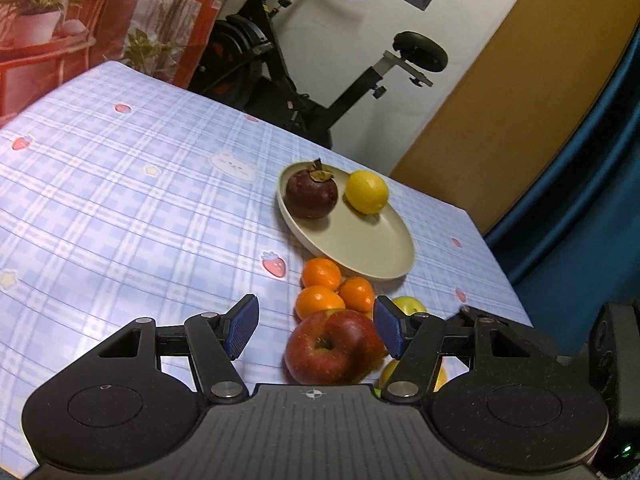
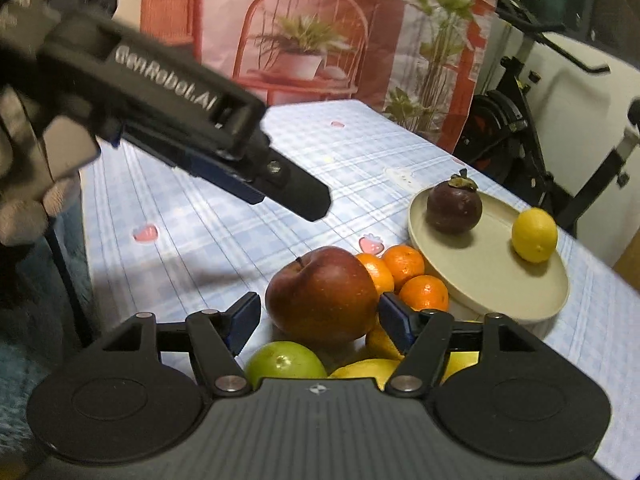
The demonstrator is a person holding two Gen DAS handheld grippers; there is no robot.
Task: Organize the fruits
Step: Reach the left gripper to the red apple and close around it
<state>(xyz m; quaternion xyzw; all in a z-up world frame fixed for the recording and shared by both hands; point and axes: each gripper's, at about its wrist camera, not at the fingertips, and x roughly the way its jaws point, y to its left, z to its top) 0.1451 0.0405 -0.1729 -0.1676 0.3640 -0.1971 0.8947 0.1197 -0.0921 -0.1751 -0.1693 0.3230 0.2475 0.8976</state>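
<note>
My right hand-held gripper [image 2: 318, 322] has its blue pads apart with nothing clamped; the big red apple [image 2: 322, 294] sits between and just past them, and the right-side pad looks very near or touching its skin, though I cannot tell which. My left hand-held gripper [image 1: 316, 330] is likewise released, jaws spread, looking at the same apple from the other side.

Both tools are bearing on one fruit, and that is my first worry: if I close either now, they could knock into each other.

The apple leans against three small orange tangerines [image 2: 404, 276], with a green apple [image 2: 284, 362] and yellow fruit [image 2: 370, 368] packed under my right tool. I judge a pinch that lands off-centre on that rounded skin would squirt the apple sideways, scattering the tangerines across the blue checked cloth of the bench [image 2: 224, 232].

The beige round plate [image 2: 496, 276] lies just beyond the pile, carrying a dark purple mangosteen [image 2: 454, 208] and a yellow lemon [image 2: 534, 240]. Both are round and free to roll, so a bumped rim could send them off the near bench edge.
</note>
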